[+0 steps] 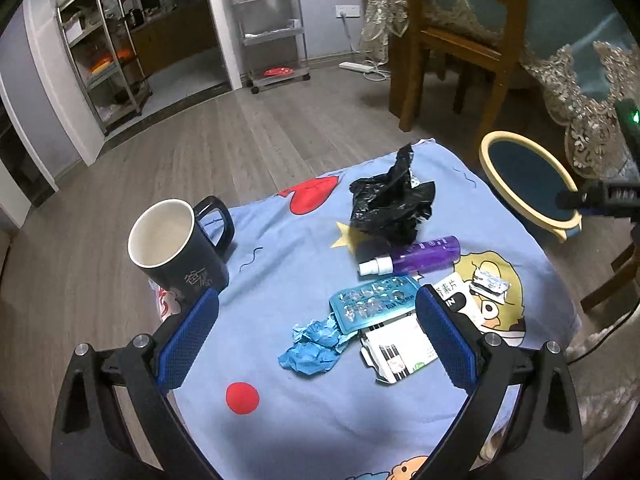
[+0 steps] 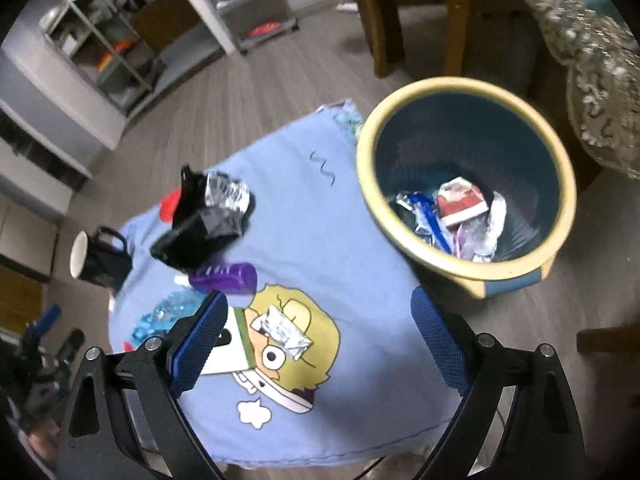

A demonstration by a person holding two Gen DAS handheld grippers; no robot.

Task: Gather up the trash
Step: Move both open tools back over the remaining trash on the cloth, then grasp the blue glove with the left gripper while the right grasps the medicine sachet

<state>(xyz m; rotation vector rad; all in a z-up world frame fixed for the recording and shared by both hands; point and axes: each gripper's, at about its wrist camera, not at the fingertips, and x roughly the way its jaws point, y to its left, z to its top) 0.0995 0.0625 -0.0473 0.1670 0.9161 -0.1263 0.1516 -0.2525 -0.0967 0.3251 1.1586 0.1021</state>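
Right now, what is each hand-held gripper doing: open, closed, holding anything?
Left hand-held gripper: open, holding nothing.
Right hand-held gripper: open, holding nothing.

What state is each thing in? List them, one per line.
left gripper: open, empty
right gripper: open, empty
mug: upright, looks empty
black plastic bag: crumpled on the cloth
purple spray bottle: lying on its side
blue paper: crumpled
blister pack: lying flat
foil wrapper: crumpled
trash bin: upright, partly filled

left tongs (image 1: 318,330) spread wide above crumpled blue paper (image 1: 314,346); blister pack (image 1: 370,304) beside it; black mug (image 1: 176,244) upright.
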